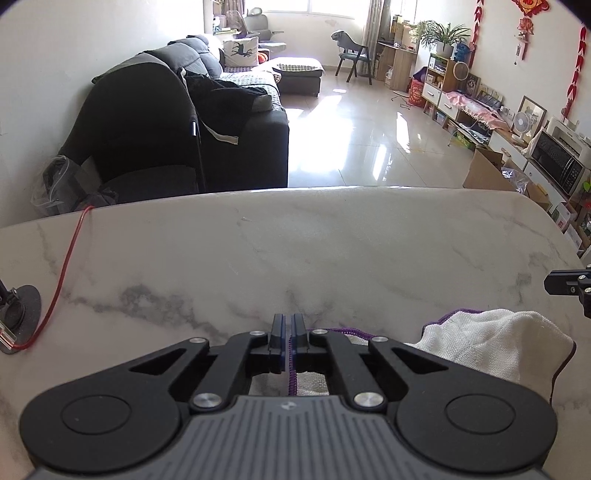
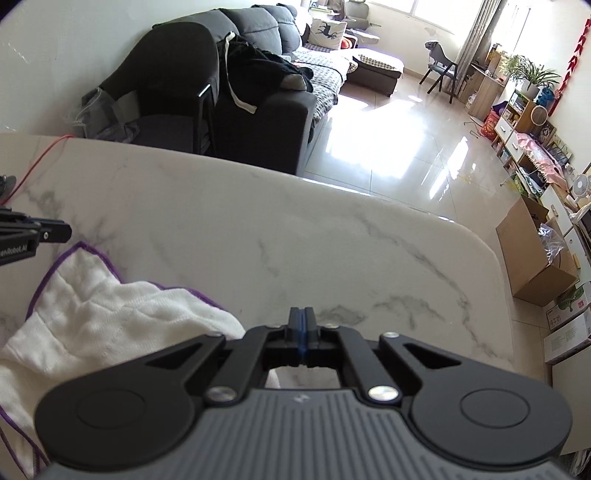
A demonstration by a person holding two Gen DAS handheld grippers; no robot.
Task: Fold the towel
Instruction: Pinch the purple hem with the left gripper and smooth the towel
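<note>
Strong daylight pours in through the far windows, blowing them out to white and throwing hard glare patches across the glossy floor. The sofa sinks into near-black shadow, while the marble table sits evenly, softly lit. Both fisheye views bend straight lines and darken at the corners; focus is sharp throughout.

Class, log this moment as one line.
left gripper: shut on towel hem | right gripper: shut, hold unclear | towel: bunched on table

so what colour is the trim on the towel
Purple, round a white towel; clearest in the right wrist view.
</note>
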